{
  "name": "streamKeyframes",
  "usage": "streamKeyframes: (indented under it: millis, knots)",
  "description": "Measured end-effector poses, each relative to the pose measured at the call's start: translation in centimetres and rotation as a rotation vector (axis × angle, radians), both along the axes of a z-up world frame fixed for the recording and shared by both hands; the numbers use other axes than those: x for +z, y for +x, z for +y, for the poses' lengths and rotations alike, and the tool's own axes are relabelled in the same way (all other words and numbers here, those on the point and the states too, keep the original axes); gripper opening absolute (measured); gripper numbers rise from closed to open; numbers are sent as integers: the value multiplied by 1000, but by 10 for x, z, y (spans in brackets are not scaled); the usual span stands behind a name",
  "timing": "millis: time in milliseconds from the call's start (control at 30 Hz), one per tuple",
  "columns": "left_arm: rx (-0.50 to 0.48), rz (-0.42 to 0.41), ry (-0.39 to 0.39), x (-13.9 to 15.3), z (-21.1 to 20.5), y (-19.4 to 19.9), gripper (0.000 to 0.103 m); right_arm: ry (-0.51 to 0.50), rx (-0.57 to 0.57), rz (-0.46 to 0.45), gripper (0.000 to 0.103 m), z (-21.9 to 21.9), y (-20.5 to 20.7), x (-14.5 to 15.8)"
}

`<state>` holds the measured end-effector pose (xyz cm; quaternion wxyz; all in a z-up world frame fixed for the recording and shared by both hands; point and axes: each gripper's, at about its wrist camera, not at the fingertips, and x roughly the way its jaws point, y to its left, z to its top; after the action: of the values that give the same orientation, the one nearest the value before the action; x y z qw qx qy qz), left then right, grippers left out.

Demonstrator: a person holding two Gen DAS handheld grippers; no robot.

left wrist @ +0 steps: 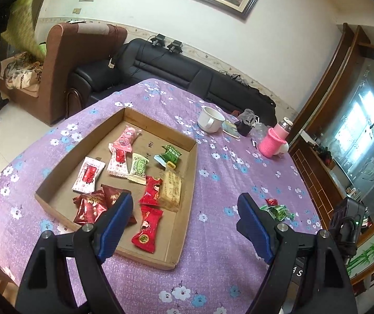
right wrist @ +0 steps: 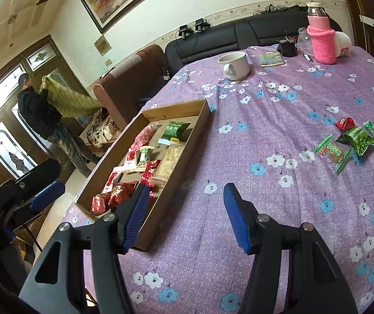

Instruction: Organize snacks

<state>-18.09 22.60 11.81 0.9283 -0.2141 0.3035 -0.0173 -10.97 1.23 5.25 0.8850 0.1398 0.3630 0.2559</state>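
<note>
A shallow cardboard tray (left wrist: 194, 172) (right wrist: 205, 120) lies on the purple flowered tablecloth (left wrist: 221, 261) and holds several wrapped snacks: red, white-and-red, pink, green and beige packs. My left gripper (left wrist: 184, 201) hovers open over the tray's near right corner, above a red snack pack (left wrist: 147, 231), with nothing gripped. A few loose snacks (left wrist: 278, 210) lie on the cloth to the right of the tray: a green pack (right wrist: 357, 137), a red one (right wrist: 345, 123) and a clear green-striped one (right wrist: 332, 150). My right gripper (right wrist: 187, 191) is open and empty over bare cloth beside the tray.
At the table's far side stand a white mug (left wrist: 210, 119) (right wrist: 234, 64), a booklet (right wrist: 270, 59) and a pink-sleeved bottle (left wrist: 274, 141) (right wrist: 320, 41). Behind the table are a black sofa (left wrist: 160, 62) and a brown armchair (left wrist: 56, 73). A person (right wrist: 35, 104) holds up a green cloth by the door.
</note>
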Motion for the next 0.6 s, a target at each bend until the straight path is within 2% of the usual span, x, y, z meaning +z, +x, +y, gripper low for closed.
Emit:
streamKeyframes:
  millis: [233,333,433,500,600]
  knots:
    - [9,-6,37,2,-6,-2,82,-3,-3,-8,61,-2,-4,0]
    - [53,-14,122,8,-13,-5,82,-2,-7,-9,61,-4,-3,-1]
    - [158,6,254,14,-16,-6,82,-18,-10,-13,61,-5,-4,-2]
    - [193,22,272,15,-13,-6,82,-39,-12,-29,61,-5,-7,-1]
    - [248,42,313,14,-9,-4,82,-89,-20,-70,69,-2,-13,2]
